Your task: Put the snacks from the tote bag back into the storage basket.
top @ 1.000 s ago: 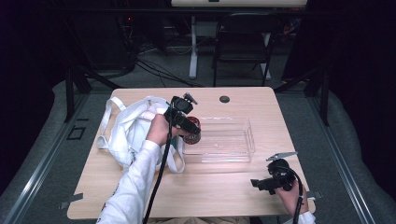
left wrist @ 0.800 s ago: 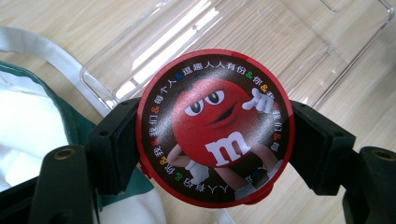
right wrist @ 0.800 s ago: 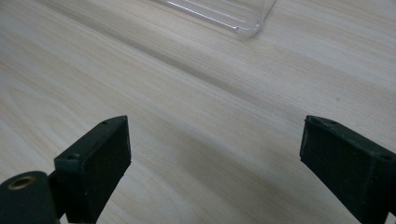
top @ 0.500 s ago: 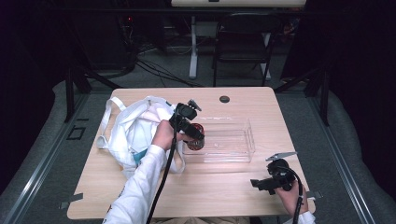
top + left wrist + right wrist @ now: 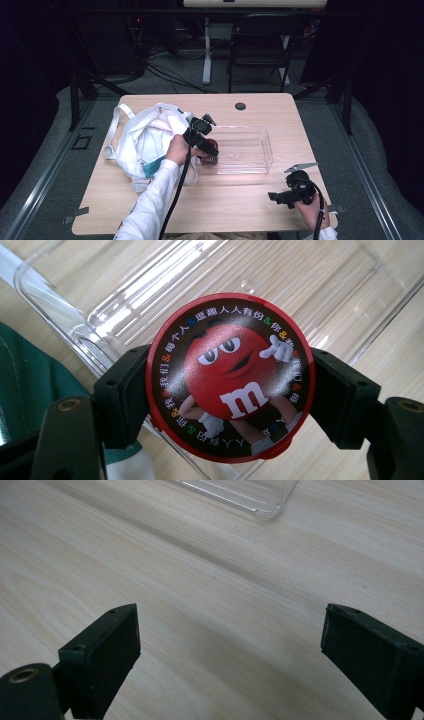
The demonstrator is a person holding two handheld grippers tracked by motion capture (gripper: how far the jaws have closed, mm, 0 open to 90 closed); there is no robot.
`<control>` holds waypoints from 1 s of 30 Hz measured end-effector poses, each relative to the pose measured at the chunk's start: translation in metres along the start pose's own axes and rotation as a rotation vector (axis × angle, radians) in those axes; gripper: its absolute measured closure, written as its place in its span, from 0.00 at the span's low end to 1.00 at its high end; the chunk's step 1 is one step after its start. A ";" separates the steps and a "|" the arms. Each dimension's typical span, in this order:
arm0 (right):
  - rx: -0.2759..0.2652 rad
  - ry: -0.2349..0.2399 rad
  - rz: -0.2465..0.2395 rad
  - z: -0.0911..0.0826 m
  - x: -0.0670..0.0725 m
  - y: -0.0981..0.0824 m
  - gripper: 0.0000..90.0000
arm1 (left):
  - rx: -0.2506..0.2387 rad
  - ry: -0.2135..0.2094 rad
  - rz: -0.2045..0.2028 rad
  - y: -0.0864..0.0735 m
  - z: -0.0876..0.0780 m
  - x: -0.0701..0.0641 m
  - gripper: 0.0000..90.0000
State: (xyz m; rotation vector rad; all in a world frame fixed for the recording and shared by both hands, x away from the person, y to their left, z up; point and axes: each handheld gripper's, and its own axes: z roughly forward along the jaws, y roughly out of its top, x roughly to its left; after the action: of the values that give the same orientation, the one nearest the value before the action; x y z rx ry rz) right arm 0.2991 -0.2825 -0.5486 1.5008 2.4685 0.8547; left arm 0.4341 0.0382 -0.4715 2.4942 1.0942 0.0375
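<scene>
Tin [image 5: 230, 377] between left hand-held gripper [image 5: 227, 400] jaws

Left tool [image 5: 209, 156] carried tin [image 5: 229, 377] over tray [image 5: 250, 147]

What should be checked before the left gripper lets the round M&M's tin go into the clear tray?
1. Grip on the round tin: ok, the left gripper has a jaw on each side of it.
2. Tin over the clear tray: ok, it hangs over the tray's left end, above the rim.
3. Tray floor below it free: ok, bare ribbed plastic shows under the tin.
4. White bag clear of the drop: cannot tell, green fabric lies right beside the tray edge.
5. Right gripper out of the way: ok, open over bare table, near the tray's corner.
</scene>
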 end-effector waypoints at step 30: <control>-0.007 0.011 -0.005 0.001 0.001 0.002 0.10 | 0.063 0.048 0.022 -0.005 0.027 -0.003 0.29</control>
State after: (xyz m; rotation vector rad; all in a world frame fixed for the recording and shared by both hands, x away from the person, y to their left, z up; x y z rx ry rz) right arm 0.3004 -0.2807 -0.5485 1.4915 2.4733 0.8713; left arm 0.4340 0.0294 -0.4972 2.5742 1.1033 0.0703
